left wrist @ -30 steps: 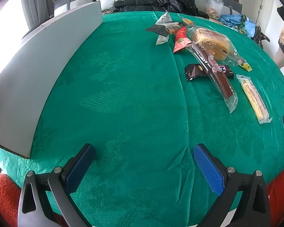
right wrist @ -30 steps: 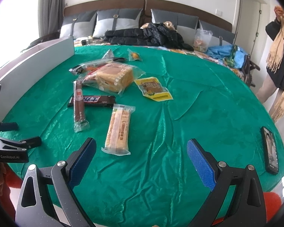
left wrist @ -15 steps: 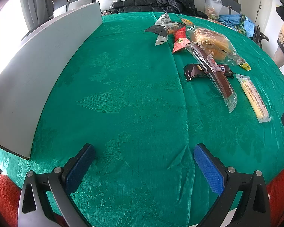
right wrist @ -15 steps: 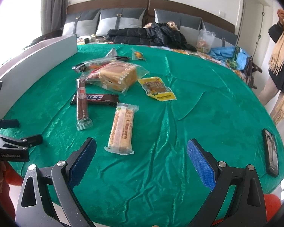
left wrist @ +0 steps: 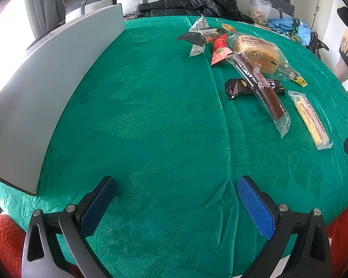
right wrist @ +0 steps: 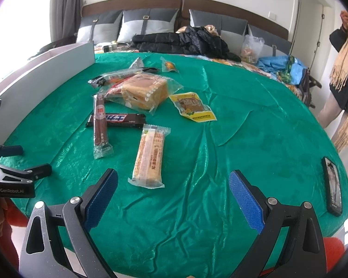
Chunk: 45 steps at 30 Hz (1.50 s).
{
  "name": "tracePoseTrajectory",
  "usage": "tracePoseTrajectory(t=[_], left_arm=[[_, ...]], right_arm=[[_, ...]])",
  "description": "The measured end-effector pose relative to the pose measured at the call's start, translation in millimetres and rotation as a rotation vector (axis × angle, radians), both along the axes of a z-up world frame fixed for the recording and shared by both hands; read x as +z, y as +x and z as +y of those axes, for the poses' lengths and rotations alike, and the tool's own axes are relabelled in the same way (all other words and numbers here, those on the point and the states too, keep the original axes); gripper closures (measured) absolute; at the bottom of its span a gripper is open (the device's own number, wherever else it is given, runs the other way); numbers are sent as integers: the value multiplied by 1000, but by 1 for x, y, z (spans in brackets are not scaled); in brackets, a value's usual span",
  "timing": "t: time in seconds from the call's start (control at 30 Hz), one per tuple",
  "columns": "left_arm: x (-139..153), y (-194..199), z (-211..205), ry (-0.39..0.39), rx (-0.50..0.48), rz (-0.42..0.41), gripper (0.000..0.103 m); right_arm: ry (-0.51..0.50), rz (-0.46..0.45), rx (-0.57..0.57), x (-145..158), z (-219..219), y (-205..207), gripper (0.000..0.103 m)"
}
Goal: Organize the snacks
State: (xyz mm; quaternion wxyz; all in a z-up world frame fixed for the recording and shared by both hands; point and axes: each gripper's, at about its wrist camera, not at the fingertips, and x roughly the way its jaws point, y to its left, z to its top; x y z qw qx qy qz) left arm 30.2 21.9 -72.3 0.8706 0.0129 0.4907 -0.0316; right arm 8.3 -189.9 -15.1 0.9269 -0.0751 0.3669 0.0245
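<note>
Several wrapped snacks lie on the green tablecloth. Nearest my right gripper is a long yellow biscuit bar, just ahead of its open fingers. Behind it are a dark chocolate bar, a brown sausage stick, a bagged bread and a yellow pouch. In the left wrist view my left gripper stands open over bare cloth, with the sausage stick, chocolate bar, bread, red pouch and biscuit bar far to the right.
A white box wall runs along the table's left side. A black phone lies near the right edge. Behind the table are a black jacket and pillows. A person stands at the far right.
Both grippers have crept slightly forward, so the snacks sit a little closer and lower in view. Both stay open and no snack has moved.
</note>
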Motion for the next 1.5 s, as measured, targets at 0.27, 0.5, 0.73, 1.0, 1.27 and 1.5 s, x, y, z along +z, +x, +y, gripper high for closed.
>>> tracePoseTrajectory(t=[0.27,0.5,0.73,1.0,1.27,1.5], left_arm=[[1,5,5,-4,-45,25,0],[1,6,7,-4,-40,13,0],[0,6,7,-4,-42,1,0],[0,5,6,-5,-42,-7,0],[-1,5,7,-6,-40,-15,0],[1,7,8,-14,-48,-3,0]], right_arm=[[95,81,-17,-10,-13,9,5],[246,170,-26,-14,-29,17,5],[176,344,82,-34,8,74,6],[64,348,78,-31,1,85,71],[102,315,-44,-28,-46,104,68],[64,211,-1,-33,-37,101,22]])
